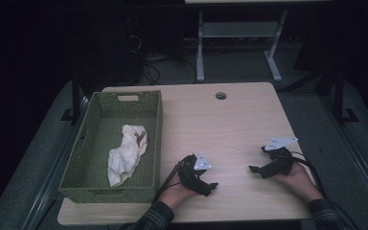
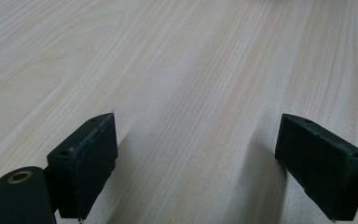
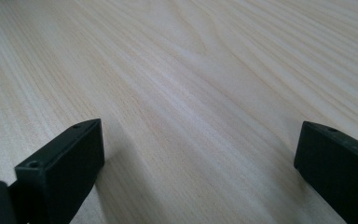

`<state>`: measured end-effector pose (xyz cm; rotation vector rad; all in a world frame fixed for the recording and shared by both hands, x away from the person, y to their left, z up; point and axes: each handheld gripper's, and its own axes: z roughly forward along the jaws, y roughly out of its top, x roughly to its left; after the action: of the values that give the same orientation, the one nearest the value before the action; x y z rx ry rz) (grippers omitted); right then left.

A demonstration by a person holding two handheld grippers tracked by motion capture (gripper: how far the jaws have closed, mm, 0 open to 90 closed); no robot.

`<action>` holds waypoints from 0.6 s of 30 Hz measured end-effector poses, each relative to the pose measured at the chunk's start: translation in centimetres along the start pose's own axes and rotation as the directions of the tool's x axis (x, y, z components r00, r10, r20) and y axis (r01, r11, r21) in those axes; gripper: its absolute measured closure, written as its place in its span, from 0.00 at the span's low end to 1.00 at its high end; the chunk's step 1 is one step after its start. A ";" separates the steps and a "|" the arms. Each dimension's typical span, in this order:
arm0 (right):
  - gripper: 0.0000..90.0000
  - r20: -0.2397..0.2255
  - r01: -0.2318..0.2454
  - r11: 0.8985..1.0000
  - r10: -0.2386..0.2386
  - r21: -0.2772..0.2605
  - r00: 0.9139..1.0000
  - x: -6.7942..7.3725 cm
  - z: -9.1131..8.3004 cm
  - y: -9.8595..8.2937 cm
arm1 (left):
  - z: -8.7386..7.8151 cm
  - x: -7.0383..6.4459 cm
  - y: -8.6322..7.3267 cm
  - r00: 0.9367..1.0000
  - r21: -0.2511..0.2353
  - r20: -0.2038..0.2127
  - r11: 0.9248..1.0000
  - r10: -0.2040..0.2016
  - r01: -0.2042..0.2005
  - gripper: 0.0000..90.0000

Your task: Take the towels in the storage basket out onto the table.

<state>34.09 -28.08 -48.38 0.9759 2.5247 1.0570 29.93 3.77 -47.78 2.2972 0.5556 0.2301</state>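
Two hand-held black two-jaw grippers rest low over the pale wood-grain counter (image 1: 230,124), the left gripper (image 1: 214,186) near the front edge just right of the basket and the right gripper (image 1: 252,168) well apart from it toward the right side. Both sets of jaws stand wide apart and hold nothing; the left gripper view (image 2: 191,158) and the right gripper view (image 3: 200,168) show bare wood between them. One crumpled white cloth with a brown patch (image 1: 126,153) lies inside the green woven plastic rectangular basket (image 1: 159,120) at the counter's left side, apart from both grippers. Judged from this layout, the placing of the cloth in the basket appears done, and no further item lies on the counter to be handled. Surface: light laminate with a round cable hole (image 1: 221,95) near the far edge. Room: dark, with grey floor, cables and the white metal legs of a second table (image 1: 200,52) behind.
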 end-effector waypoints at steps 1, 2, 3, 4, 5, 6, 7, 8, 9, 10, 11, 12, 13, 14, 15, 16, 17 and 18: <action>0.01 0.001 0.000 1.000 0.000 -0.001 1.000 0.0 0.0 0.0 | 0.0 0.0 0.0 1.000 -0.001 0.001 1.000 -0.003 0.003 0.13; 0.01 0.000 0.000 1.000 0.000 0.000 1.000 0.0 0.0 0.0 | 0.0 0.0 0.0 1.000 -0.002 0.002 1.000 -0.002 0.002 0.13; 0.01 0.000 0.000 1.000 0.000 0.000 1.000 0.0 0.0 0.0 | 0.0 0.1 0.1 1.000 0.003 0.002 1.000 0.001 -0.001 0.14; 0.01 0.000 0.000 1.000 0.000 0.000 1.000 0.0 0.0 0.0 | 0.0 0.1 0.1 1.000 0.002 0.002 1.000 -0.002 0.002 0.14; 0.01 0.000 0.000 1.000 0.000 0.000 1.000 0.0 0.0 0.0 | 0.0 0.2 0.1 1.000 0.003 -0.001 1.000 -0.004 0.004 0.14; 0.01 0.000 0.000 1.000 0.000 0.000 1.000 0.0 0.0 0.0 | 0.0 0.2 0.1 1.000 0.005 -0.003 1.000 -0.004 0.004 0.14; 0.01 0.000 0.000 1.000 0.000 0.000 1.000 0.0 0.0 0.0 | 0.0 0.2 0.1 1.000 0.005 -0.005 1.000 -0.005 0.006 0.14; 0.01 0.000 0.000 1.000 0.000 0.000 1.000 0.0 0.0 0.0 | 0.0 0.2 0.0 1.000 0.004 -0.006 1.000 -0.008 0.008 0.14; 0.01 0.000 0.001 1.000 -0.001 0.000 1.000 0.0 0.0 0.0 | -0.2 0.2 -0.1 1.000 0.005 -0.013 1.000 -0.017 0.017 0.14; 0.01 0.000 0.001 1.000 -0.001 0.000 1.000 0.0 0.0 0.0 | -0.2 0.2 -0.1 1.000 0.005 -0.013 1.000 -0.017 0.017 0.14; 0.01 0.000 0.000 1.000 0.000 0.000 1.000 0.0 0.0 0.0 | -0.4 0.2 -0.2 1.000 0.017 -0.020 1.000 -0.018 0.018 0.14; 0.01 0.000 0.000 1.000 0.000 0.000 1.000 0.0 0.0 0.0 | -0.4 0.2 -0.2 1.000 0.017 -0.020 1.000 -0.018 0.018 0.14; 0.01 0.000 0.000 1.000 0.000 0.000 1.000 0.0 0.0 0.0 | -0.5 0.2 -0.2 0.999 0.019 -0.023 0.999 -0.025 0.026 0.14; 0.01 0.000 0.000 1.000 0.000 0.000 1.000 0.0 0.0 0.0 | -0.5 0.2 -0.2 0.999 0.019 -0.023 0.999 -0.025 0.026 0.14; 0.01 0.000 0.000 1.000 0.000 0.000 1.000 0.0 0.0 0.0 | -0.5 0.2 -0.2 0.999 0.021 -0.025 0.999 -0.027 0.028 0.14; 0.01 0.000 0.000 1.000 0.000 0.000 1.000 0.0 0.0 0.0 | -0.5 0.2 -0.2 0.999 0.023 -0.025 0.999 -0.026 0.027 0.14; 0.01 0.000 0.000 1.000 0.000 0.000 1.000 0.0 0.0 0.0 | -0.5 0.2 0.0 0.999 0.025 -0.026 0.999 -0.027 0.028 0.14; 0.01 0.000 0.000 1.000 0.000 0.000 1.000 0.0 0.0 0.0 | -0.5 0.2 0.0 0.999 0.025 -0.026 0.999 -0.027 0.028 0.14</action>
<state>34.09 -28.08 -48.38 0.9755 2.5244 1.0572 29.90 4.23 -47.42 2.3128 0.6064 0.2412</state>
